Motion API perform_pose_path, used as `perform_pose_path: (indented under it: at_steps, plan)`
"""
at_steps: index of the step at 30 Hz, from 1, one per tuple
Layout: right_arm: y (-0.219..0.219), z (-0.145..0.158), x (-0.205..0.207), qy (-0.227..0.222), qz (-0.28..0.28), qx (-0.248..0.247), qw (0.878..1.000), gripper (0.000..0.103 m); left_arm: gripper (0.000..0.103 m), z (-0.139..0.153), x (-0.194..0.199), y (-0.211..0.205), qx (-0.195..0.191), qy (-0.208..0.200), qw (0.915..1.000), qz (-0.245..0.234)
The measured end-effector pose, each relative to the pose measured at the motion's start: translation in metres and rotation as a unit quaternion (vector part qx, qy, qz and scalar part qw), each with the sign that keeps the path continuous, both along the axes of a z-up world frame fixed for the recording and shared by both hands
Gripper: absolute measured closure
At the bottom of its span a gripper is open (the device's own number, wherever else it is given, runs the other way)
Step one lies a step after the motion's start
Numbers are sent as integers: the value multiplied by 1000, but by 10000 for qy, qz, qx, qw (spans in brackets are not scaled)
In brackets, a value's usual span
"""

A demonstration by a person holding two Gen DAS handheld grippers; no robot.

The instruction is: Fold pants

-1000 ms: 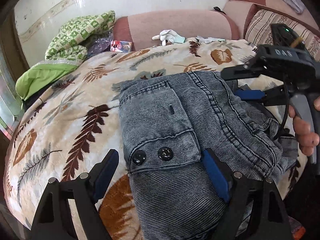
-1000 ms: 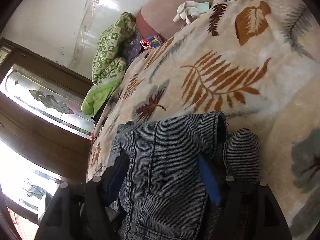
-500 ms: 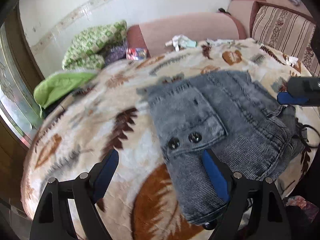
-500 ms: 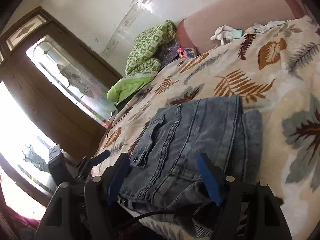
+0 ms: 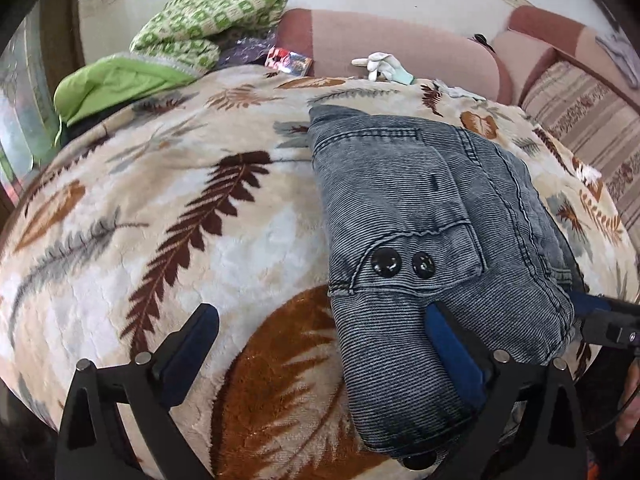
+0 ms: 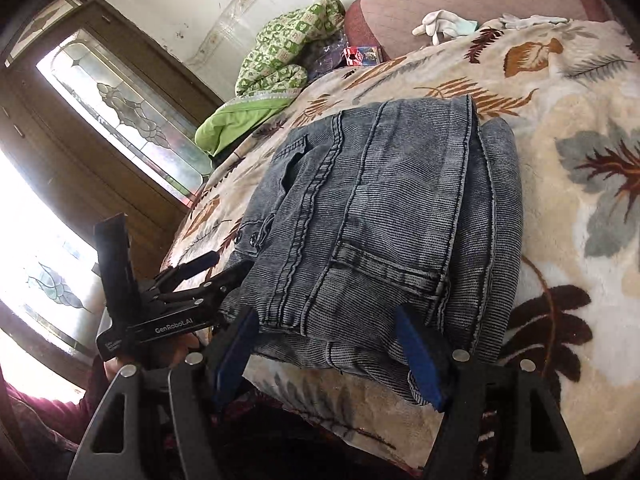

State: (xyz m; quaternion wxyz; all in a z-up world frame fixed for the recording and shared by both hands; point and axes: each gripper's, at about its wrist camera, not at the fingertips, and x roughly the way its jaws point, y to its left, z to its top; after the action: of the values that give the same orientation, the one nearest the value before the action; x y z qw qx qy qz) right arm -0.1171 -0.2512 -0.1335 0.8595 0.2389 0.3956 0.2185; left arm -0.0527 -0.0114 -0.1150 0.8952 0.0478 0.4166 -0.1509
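Note:
The grey-blue denim pants [image 5: 432, 240] lie folded into a compact bundle on the leaf-patterned blanket [image 5: 168, 240], near its front edge. They also show in the right wrist view [image 6: 392, 216]. My left gripper [image 5: 320, 344] is open, its right finger over the bundle's near end, holding nothing. My right gripper [image 6: 328, 352] is open at the bundle's front edge, empty. The left gripper appears in the right wrist view [image 6: 200, 272], beside the pants' left side.
A green patterned quilt [image 5: 200, 20] and green cloth [image 5: 116, 84] sit at the back left. White gloves [image 5: 384, 66] and a small red packet [image 5: 288, 60] lie by the pink sofa back [image 5: 400, 48]. A striped cushion [image 5: 592, 120] is at right. A glass-panelled wooden door [image 6: 120, 112] stands left.
Both grippers have pulled back from the folded pants toward the front edge. The bundle lies still on the blanket.

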Motion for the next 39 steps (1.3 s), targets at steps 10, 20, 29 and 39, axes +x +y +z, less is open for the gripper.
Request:
perform_pose_path:
  at_steps: [10,20,29,39]
  plan:
    - [-6,-4,-3,10,-17,202,9998,29,0,12,-7,-4,189,-245,9995,9]
    - [-9,40,-21,-862,-247,-100,9959,29,0,72,-12,-20,699,-1568,9851,-95]
    - [-17,91,9,-1447,-591,-505,9864,29,0,90,22,-29,819,-1822,9797,184]
    - [-31,20,93,141,-558,267,9980,29,0,40,69,-48,1478,-1067,9831,150]
